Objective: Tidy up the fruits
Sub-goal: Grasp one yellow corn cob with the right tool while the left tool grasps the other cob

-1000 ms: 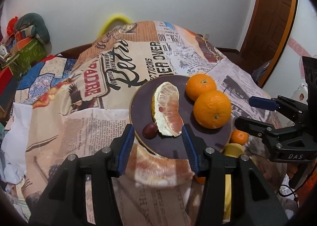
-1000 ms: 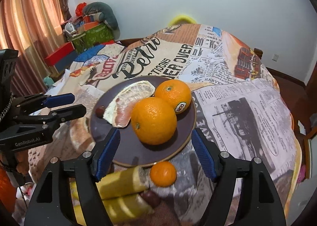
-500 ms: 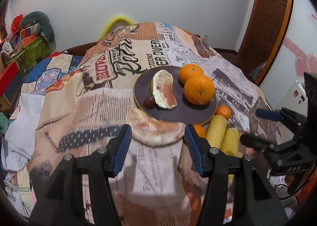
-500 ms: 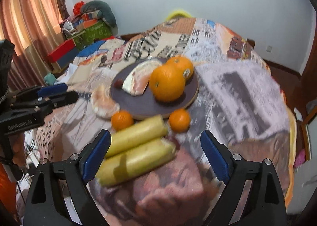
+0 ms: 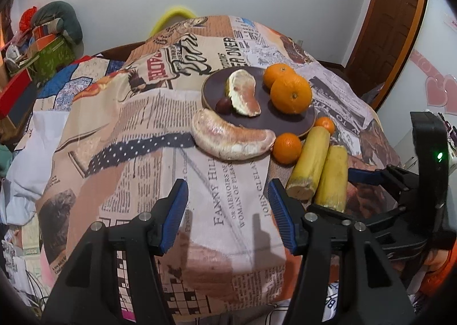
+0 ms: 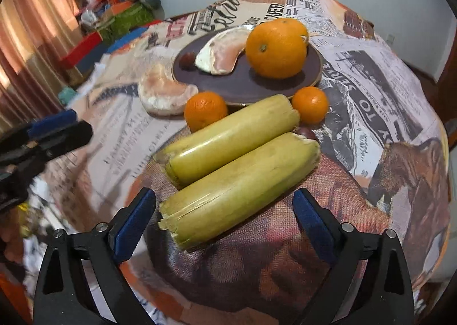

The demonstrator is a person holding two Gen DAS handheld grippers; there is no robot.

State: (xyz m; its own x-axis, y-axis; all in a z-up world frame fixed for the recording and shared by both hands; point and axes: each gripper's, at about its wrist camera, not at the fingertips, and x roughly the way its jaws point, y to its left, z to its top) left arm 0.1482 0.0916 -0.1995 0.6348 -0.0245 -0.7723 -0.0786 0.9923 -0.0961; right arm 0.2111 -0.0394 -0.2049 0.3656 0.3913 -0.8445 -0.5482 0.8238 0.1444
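Partway: plate [image 5: 302, 128] holds two oranges [image 5: 290, 93], a pomelo wedge [image 5: 244, 95] and a date. Left off-plate at 6–7 o'clock: second wedge [image 5: 231, 138], two mandarins [image 6: 205, 110], two yellow stalks [image 6: 237, 182]. Your left gripper [image 5: 228, 205] and right gripper [image 6: 224, 218] are spread, empty.

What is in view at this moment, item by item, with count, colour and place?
plate: one, dark purple, centre of the table.
large oranges: two, orange, on the plate.
pomelo segment: one, pale pink, on the plate.
dark small fruit: one, dark red, on the plate.
wrapped pomelo segment: one, pink, on the cloth beside the plate.
small oranges: two, orange, by the plate rim.
yellow stalks: two, side by side on the cloth.
tablecloth: one, newspaper print.
left gripper: open, empty.
right gripper: open, empty.
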